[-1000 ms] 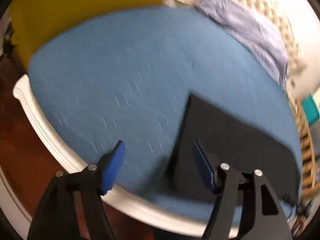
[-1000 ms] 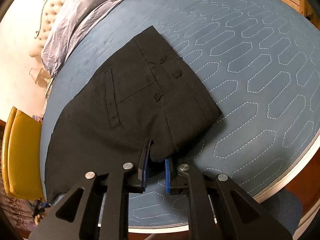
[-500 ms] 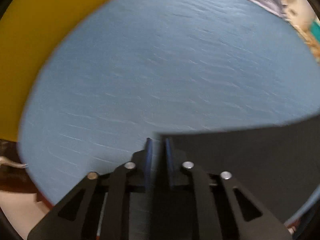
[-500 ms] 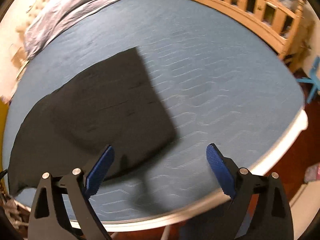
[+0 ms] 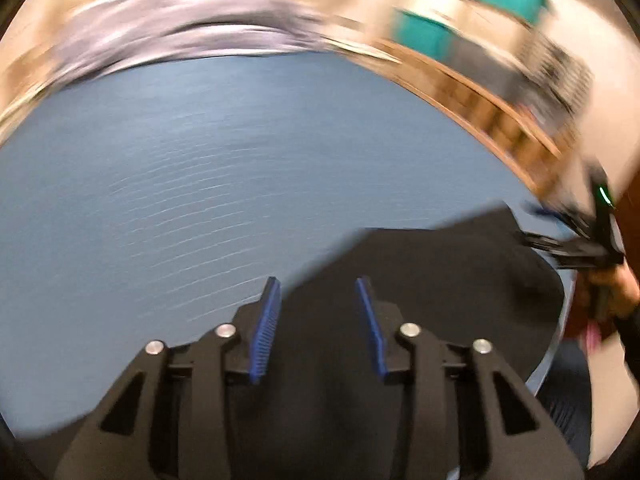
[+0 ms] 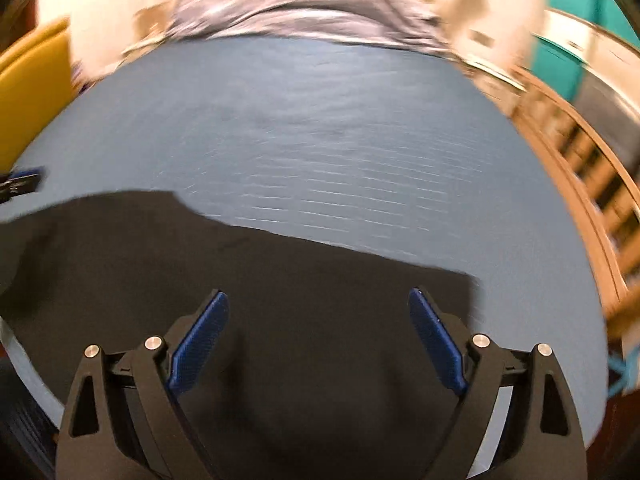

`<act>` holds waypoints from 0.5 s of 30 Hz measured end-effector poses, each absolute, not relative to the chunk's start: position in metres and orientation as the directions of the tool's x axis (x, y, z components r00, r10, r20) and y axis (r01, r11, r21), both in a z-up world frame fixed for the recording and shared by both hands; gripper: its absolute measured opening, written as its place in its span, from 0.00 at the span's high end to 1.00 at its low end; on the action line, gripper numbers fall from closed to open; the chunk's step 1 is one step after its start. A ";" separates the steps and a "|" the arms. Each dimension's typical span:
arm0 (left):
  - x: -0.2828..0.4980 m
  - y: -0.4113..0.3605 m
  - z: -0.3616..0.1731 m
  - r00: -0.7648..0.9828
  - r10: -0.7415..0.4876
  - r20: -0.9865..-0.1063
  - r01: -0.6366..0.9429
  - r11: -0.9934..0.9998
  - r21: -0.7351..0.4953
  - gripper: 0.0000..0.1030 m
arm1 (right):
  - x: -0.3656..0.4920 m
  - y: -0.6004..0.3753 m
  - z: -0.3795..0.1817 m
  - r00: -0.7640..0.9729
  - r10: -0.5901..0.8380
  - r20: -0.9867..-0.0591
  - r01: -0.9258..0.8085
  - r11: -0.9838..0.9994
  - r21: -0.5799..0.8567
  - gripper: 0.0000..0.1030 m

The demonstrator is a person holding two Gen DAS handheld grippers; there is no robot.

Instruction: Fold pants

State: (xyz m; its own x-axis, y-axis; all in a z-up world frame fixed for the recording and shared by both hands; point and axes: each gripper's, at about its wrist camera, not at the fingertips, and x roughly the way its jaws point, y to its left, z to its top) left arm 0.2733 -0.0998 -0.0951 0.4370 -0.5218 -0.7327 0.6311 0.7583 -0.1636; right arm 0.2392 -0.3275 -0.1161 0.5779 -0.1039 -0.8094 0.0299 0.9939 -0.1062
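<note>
Black pants (image 6: 304, 280) lie flat on the blue quilted bed (image 6: 320, 128), near its front edge. My right gripper (image 6: 318, 340) hovers over them, wide open, nothing between its blue pads (image 6: 200, 340). In the left wrist view the pants (image 5: 440, 272) fill the lower right. My left gripper (image 5: 318, 320) is open above their edge, with dark cloth showing between the fingers but not pinched. The right gripper (image 5: 576, 248) and the hand holding it appear at the far right of that view. Both views are blurred by motion.
A crumpled lilac blanket (image 6: 304, 8) lies at the head of the bed. A wooden railed cot (image 6: 580, 152) stands along the right side, with teal furniture (image 6: 568, 56) behind it. A yellow chair (image 6: 28, 92) stands at the left. The bed's white rim (image 5: 556, 344) runs close to the pants.
The left gripper, shut on the pants' edge half a second ago, has opened and let go. The right gripper stays open. Both cameras have swung toward the head of the bed.
</note>
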 end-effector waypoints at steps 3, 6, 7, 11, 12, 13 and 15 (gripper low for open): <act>0.282 -0.198 -0.136 0.330 -0.492 -0.806 0.729 0.675 -0.114 0.75 | 0.270 -0.318 -0.143 0.533 -0.161 -0.831 0.009 0.983 -0.184 0.17; 0.316 -0.214 -0.177 0.336 -0.390 -0.857 0.675 0.735 -0.069 0.83 | 0.286 -0.348 -0.168 0.483 -0.275 -0.831 0.073 0.959 -0.275 0.16; 0.328 -0.204 -0.175 0.339 -0.421 -0.841 0.645 0.755 -0.118 0.90 | 0.287 -0.356 -0.171 0.486 -0.257 -0.835 0.087 0.965 -0.247 0.16; 0.349 -0.180 -0.164 0.460 -0.311 -0.831 0.521 0.853 -0.031 0.77 | 0.285 -0.389 -0.165 0.478 -0.312 -0.821 0.151 0.950 -0.273 0.15; 0.348 -0.179 -0.158 0.453 -0.350 -0.820 0.523 0.849 -0.074 0.73 | 0.287 -0.400 -0.164 0.475 -0.301 -0.827 0.157 0.954 -0.257 0.15; 0.342 -0.185 -0.152 0.447 -0.395 -0.803 0.552 0.828 -0.099 0.69 | 0.285 -0.406 -0.162 0.474 -0.323 -0.819 0.180 0.946 -0.270 0.15; 0.323 -0.210 -0.147 0.430 -0.450 -0.783 0.622 0.776 -0.105 0.47 | 0.283 -0.415 -0.157 0.495 -0.331 -0.803 0.212 0.943 -0.257 0.15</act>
State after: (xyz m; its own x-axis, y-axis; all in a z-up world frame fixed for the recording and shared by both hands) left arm 0.3235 -0.2100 -0.1471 0.4297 -0.4496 -0.7831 0.6215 0.7764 -0.1047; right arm 0.2830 -0.4147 -0.1565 0.4951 -0.3309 -0.8033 0.2123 0.9427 -0.2574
